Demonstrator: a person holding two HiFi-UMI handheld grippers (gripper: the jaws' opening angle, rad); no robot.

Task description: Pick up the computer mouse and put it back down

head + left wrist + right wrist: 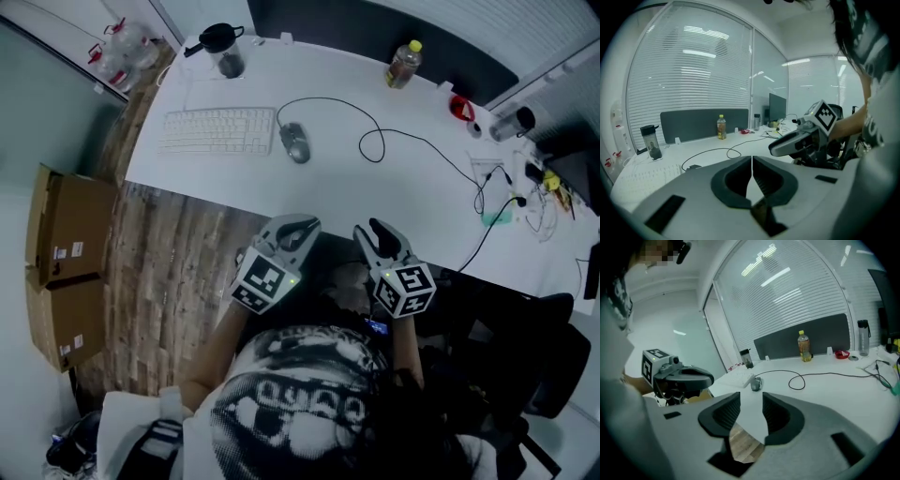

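Both grippers hung empty short of the desk, mouse untouched.
My left gripper (752, 159) had its jaws pressed together on nothing and my right gripper (751, 404) stood part-spread and empty, both low in the head view. The computer mouse (294, 142) lay well apart at upper centre, just beside the keyboard (217, 129). I judged the risks to be snagging its looped cable (373, 142), or the rounded shell slipping from a shallow pinch.
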